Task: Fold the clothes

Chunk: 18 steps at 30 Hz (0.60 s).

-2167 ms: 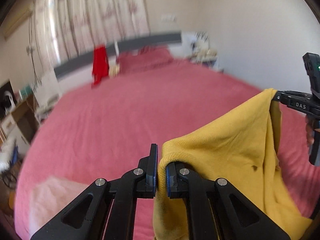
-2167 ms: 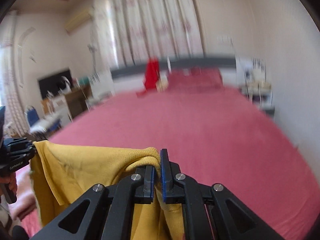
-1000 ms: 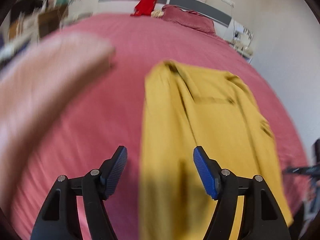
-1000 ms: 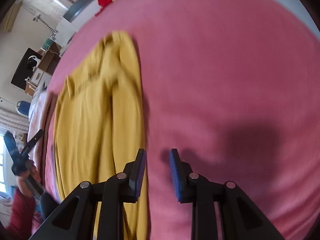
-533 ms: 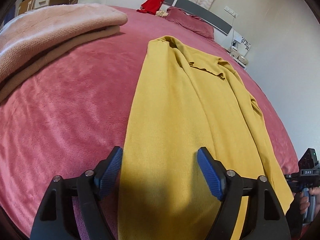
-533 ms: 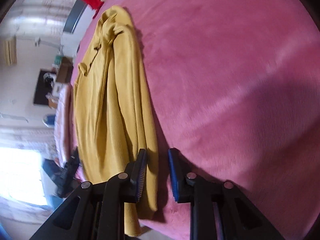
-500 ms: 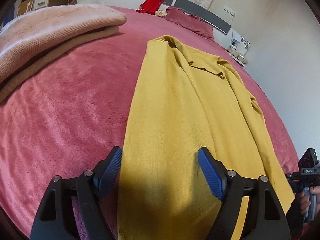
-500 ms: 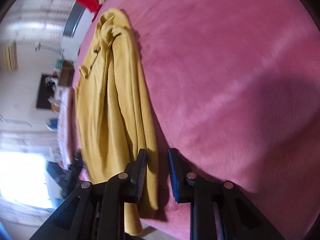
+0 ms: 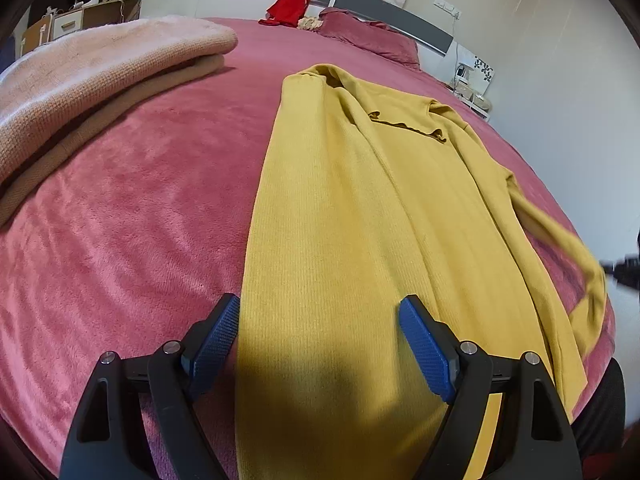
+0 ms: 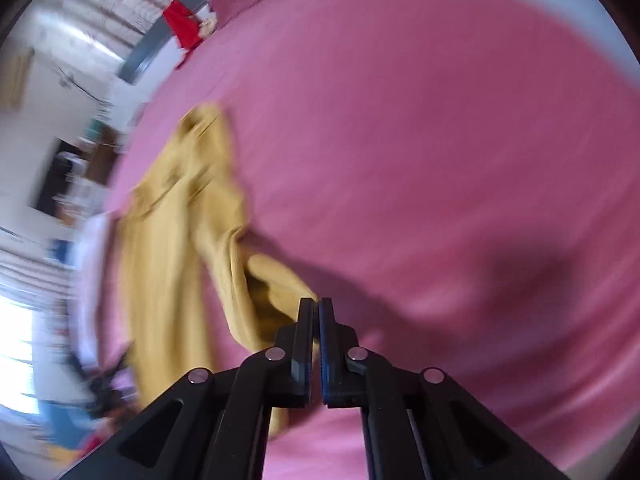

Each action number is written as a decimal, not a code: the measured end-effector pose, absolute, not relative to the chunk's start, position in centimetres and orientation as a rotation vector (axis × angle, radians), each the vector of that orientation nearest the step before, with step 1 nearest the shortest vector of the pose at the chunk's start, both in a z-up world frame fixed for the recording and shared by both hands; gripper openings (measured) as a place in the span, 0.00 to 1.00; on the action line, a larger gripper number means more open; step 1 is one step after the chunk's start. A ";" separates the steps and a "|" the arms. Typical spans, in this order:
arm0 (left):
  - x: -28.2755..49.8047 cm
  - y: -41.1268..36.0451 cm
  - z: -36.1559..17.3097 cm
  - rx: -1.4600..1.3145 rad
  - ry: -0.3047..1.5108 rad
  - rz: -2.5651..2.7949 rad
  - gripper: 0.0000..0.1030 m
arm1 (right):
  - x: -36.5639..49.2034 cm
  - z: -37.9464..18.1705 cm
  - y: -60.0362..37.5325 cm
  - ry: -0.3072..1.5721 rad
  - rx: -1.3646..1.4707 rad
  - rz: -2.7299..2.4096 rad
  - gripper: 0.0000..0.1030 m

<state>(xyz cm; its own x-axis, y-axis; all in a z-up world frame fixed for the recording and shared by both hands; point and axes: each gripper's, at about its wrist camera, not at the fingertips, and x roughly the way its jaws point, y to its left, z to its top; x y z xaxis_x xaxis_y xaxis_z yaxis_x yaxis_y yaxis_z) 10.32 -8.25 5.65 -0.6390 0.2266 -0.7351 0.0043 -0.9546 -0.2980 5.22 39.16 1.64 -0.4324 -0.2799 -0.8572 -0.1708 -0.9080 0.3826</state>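
Note:
A yellow sweater (image 9: 352, 208) lies lengthwise on the pink bed (image 9: 132, 216), collar at the far end. My left gripper (image 9: 320, 320) is open, its blue pads straddling the sweater's near hem without holding it. In the right wrist view my right gripper (image 10: 316, 312) is shut on the sweater's right sleeve (image 10: 276, 292) and lifts it off the bed. The rest of the sweater (image 10: 172, 216) trails away to the left, blurred. In the left wrist view the raised sleeve (image 9: 568, 248) stretches toward the right gripper (image 9: 624, 270) at the right edge.
Folded pink and tan knitwear (image 9: 92, 92) lies on the bed at the left. A red garment (image 9: 292, 0) hangs on the grey headboard beside a pink pillow (image 9: 368, 36). A white wall (image 9: 560, 60) stands on the right.
My right gripper has shut on the sweater's right sleeve and raised it from the bed. My left gripper has stayed open over the hem.

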 end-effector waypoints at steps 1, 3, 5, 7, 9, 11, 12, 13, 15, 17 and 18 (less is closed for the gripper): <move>10.3 -8.3 5.7 -1.273 -0.419 2.704 0.80 | 3.8 2.9 41.2 -0.551 1.654 -2.610 0.01; 10.4 -8.5 5.8 -1.278 -0.425 2.702 0.80 | 1.3 4.6 44.2 -0.402 1.675 -2.750 0.01; 10.3 -8.5 5.9 -1.287 -0.421 2.702 0.80 | -1.7 5.8 47.1 -0.249 1.681 -2.881 0.01; 10.2 -8.5 5.9 -1.300 -0.415 2.701 0.80 | -4.4 6.2 48.6 -0.134 1.679 -2.941 0.01; 10.1 -8.5 5.9 -1.311 -0.413 2.700 0.80 | -6.9 5.2 49.3 0.051 1.738 -3.015 0.02; 10.0 -8.5 5.9 -1.319 -0.408 2.697 0.80 | -8.9 2.9 49.9 0.115 1.861 -3.007 0.19; 10.0 -8.6 6.0 -1.323 -0.406 2.693 0.80 | -9.7 1.7 50.2 0.099 1.936 -2.982 0.22; 10.0 -8.6 6.0 -1.326 -0.404 2.690 0.80 | -10.2 0.7 50.3 0.056 2.006 -2.962 0.21; 10.0 -8.7 6.0 -1.326 -0.412 2.684 0.80 | -8.9 0.2 50.3 -0.114 1.952 -2.999 0.21; 10.1 -8.8 6.1 -1.320 -0.423 2.680 0.80 | -6.7 0.5 50.4 -0.304 1.814 -3.057 0.20; 10.2 -8.9 6.1 -1.315 -0.427 2.679 0.80 | -5.4 1.0 50.2 -0.386 1.760 -3.100 0.21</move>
